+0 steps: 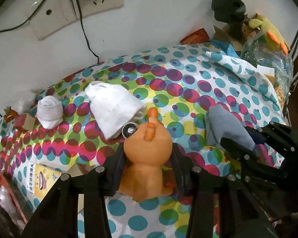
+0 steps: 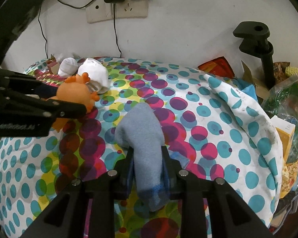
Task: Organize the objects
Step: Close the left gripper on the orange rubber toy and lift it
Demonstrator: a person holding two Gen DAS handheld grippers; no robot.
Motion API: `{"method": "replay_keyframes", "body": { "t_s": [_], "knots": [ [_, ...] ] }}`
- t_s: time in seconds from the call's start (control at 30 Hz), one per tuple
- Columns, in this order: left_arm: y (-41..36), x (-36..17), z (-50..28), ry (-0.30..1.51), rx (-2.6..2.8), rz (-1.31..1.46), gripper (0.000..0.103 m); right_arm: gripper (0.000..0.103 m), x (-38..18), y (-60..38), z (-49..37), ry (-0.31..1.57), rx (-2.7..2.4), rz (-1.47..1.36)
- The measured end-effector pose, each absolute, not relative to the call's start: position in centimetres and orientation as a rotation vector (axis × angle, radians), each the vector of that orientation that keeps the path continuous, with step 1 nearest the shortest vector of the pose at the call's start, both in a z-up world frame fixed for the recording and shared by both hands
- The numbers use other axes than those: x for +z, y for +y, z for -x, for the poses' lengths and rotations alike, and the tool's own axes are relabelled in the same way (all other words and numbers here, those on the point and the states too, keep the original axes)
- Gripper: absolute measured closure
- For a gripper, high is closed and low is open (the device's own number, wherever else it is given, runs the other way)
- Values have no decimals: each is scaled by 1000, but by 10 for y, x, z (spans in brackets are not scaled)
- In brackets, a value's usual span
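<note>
A: Left gripper (image 1: 148, 170) clamped on the orange toy figure (image 1: 147, 158), pads pressed against both flanks of its body, head and small horns poking forward past the fingertips. Toy apparently down on the dotted bedsheet (image 1: 188, 91), just in front of the flat white sock (image 1: 114, 109).

B: Right gripper (image 2: 147, 170) clenched on the grey-blue sock (image 2: 143, 130), cuff end bunched between the pads, toe end drooping onto the sheet ahead. Well apart from the toy, off to its right side.

A: Best to keep the squeeze on the toy steady and low on the body; smooth plastic, rounded, likely to pivot or squirt out if pinched near the head. Straight lift before any sideways carry, clear of the white sock's edge.

B: Same for the sock: soft, no risk of crushing, but limp. Worth raising high enough for the trailing end to clear the sheet, otherwise a drag across the fabric.

A: Rolled white sock (image 1: 48, 112) near the far left edge looks like the sock pile; probably the right place for the grey-blue one. Toy elsewhere, away from the clothes.

B: No crossing of arms, then; one carry at a time.
</note>
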State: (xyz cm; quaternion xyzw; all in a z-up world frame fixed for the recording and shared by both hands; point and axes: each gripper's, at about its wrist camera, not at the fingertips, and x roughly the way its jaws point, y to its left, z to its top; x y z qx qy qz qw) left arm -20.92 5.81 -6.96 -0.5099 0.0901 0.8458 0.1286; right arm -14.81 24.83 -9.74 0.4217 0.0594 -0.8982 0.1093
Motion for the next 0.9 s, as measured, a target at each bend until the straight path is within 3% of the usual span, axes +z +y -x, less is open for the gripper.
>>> {"method": "replay_keyframes", "body": {
  "t_s": [0.9],
  "knots": [
    [-39,-14,192,76,2671,1473,62,77,-99,248,147,203,-2646,-1242]
  ]
}}
